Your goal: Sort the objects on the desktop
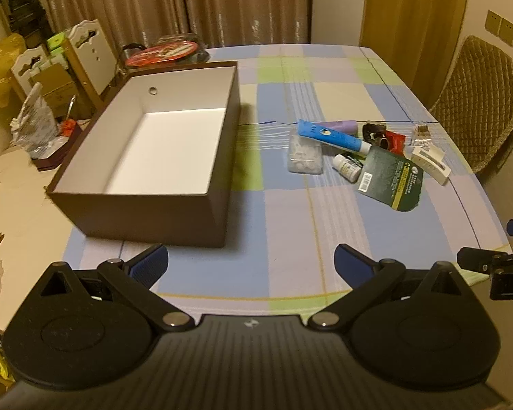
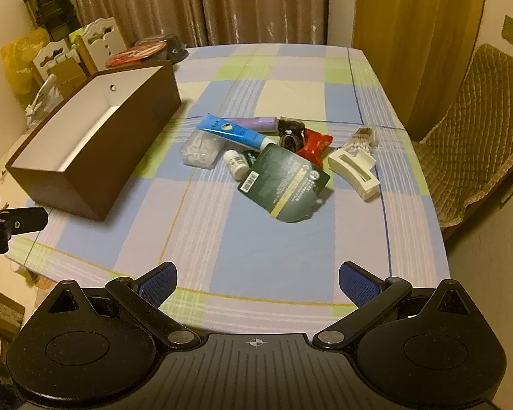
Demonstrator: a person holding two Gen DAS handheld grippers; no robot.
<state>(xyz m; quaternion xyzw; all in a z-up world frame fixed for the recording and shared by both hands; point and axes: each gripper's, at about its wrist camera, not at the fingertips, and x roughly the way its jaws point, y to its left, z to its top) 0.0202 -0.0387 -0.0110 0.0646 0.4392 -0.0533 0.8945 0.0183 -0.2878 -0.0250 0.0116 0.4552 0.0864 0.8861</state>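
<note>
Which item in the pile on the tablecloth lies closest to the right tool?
The dark green flat packet with the barcode label: it sits at the pile's near edge, ahead of the open right tool, while the blue tube and the rest lie farther back.

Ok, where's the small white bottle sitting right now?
In the right wrist view the small white bottle lies mid-table in the clutter pile, between the clear plastic box and the dark green card, just below the blue tube.

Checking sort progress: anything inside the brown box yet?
Brown box: only its bare white floor and walls show in the left wrist view; the strip behind the near wall is hidden.
</note>
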